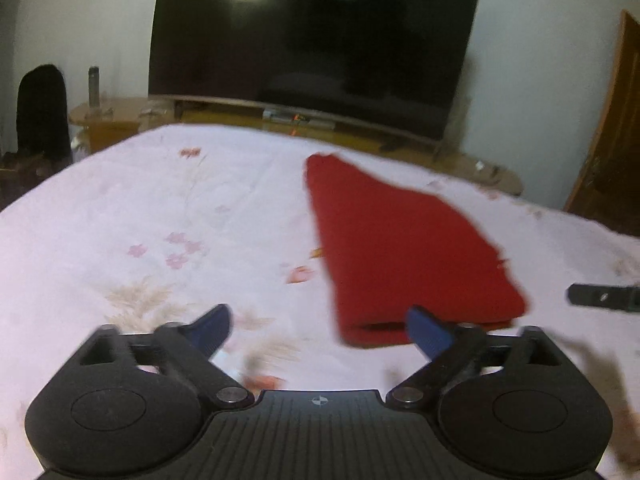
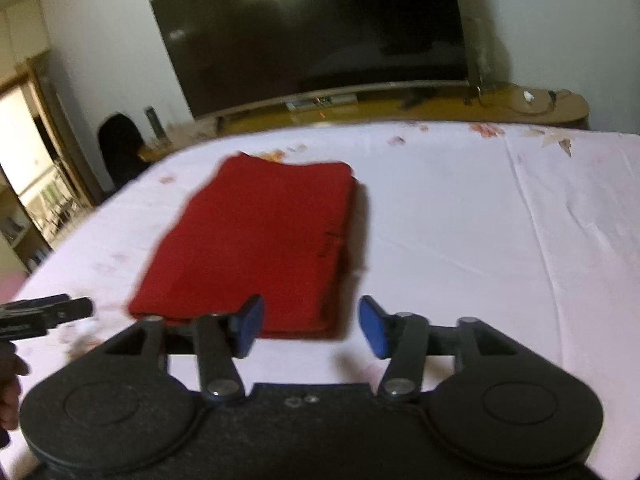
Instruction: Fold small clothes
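A red folded garment (image 1: 404, 248) lies flat on the white flowered bed sheet (image 1: 160, 208). In the left wrist view it is ahead and to the right; my left gripper (image 1: 320, 330) is open and empty, its right fingertip just before the garment's near edge. In the right wrist view the garment (image 2: 256, 244) lies ahead and slightly left. My right gripper (image 2: 311, 324) is open and empty just short of the garment's near right corner. Each gripper shows at the edge of the other's view: the right gripper (image 1: 604, 298), the left gripper (image 2: 44, 314).
A large dark TV (image 1: 312, 44) stands on a low wooden stand (image 1: 360, 128) beyond the bed's far edge. A dark chair (image 1: 40, 112) and a bottle (image 1: 93, 86) stand at the far left. A wooden door (image 1: 612, 128) is at the right. The sheet (image 2: 500, 232) extends right of the garment.
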A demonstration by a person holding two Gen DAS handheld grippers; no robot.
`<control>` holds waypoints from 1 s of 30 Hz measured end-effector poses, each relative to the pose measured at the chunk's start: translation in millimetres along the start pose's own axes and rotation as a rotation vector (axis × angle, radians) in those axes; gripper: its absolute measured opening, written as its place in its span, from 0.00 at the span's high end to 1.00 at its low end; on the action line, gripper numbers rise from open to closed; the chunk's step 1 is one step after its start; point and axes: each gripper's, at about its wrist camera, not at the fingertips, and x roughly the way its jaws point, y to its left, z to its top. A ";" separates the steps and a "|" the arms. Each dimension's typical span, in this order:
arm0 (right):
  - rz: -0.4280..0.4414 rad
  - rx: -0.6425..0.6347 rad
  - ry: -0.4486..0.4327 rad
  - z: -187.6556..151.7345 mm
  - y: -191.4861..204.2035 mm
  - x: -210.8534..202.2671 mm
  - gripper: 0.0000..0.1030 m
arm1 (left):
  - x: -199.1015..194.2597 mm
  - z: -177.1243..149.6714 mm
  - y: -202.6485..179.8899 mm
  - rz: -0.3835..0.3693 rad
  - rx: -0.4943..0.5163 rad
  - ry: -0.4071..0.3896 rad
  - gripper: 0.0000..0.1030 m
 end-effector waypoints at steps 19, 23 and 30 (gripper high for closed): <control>-0.083 -0.105 -0.097 -71.4 69.3 -157.8 0.18 | -167.5 -55.2 -80.2 -0.018 0.043 -0.068 0.00; -0.095 -0.105 -0.114 -78.6 74.9 -169.0 0.18 | -185.2 -60.4 -84.1 -0.021 0.050 -0.090 0.00; -0.096 -0.106 -0.136 -81.8 83.1 -179.2 0.18 | -199.5 -64.5 -83.4 -0.020 0.038 -0.102 0.00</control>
